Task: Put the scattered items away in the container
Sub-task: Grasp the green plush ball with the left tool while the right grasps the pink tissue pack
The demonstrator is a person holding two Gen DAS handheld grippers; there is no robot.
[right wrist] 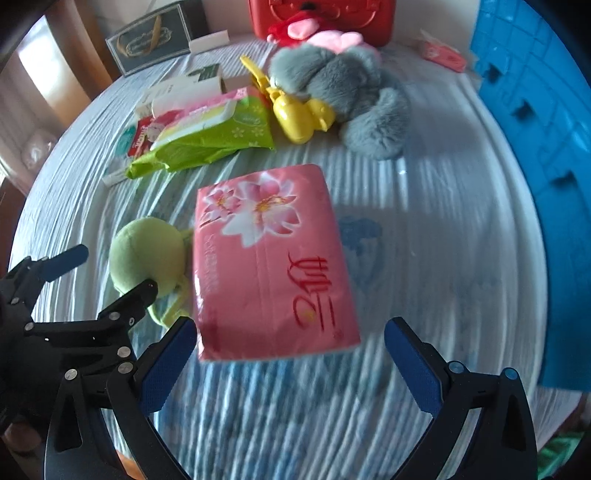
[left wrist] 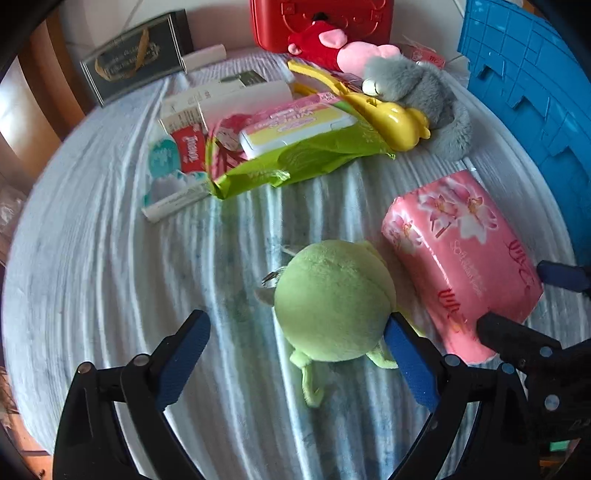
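A round green plush toy [left wrist: 332,299] lies on the striped cloth between the fingers of my left gripper [left wrist: 295,325]. The right pad [left wrist: 410,365] is against the toy's side and the left pad stands well apart, so the jaws are open. Beside the toy lies a pink tissue pack [right wrist: 269,266]. Its near end sits between the open fingers of my right gripper [right wrist: 290,328], with neither pad pressing on it. The left wrist view shows the right gripper [left wrist: 528,299] straddling the pack [left wrist: 454,251]. A blue crate [left wrist: 528,74] [right wrist: 535,129] stands along the right.
Further back lie a green wipes pack [left wrist: 295,147], a yellow plastic toy [left wrist: 388,118], a grey plush [left wrist: 424,92], a red and pink plush [left wrist: 332,44] and several small boxes [left wrist: 184,147]. A red case [left wrist: 321,18] and a dark box [left wrist: 136,59] stand at the far edge.
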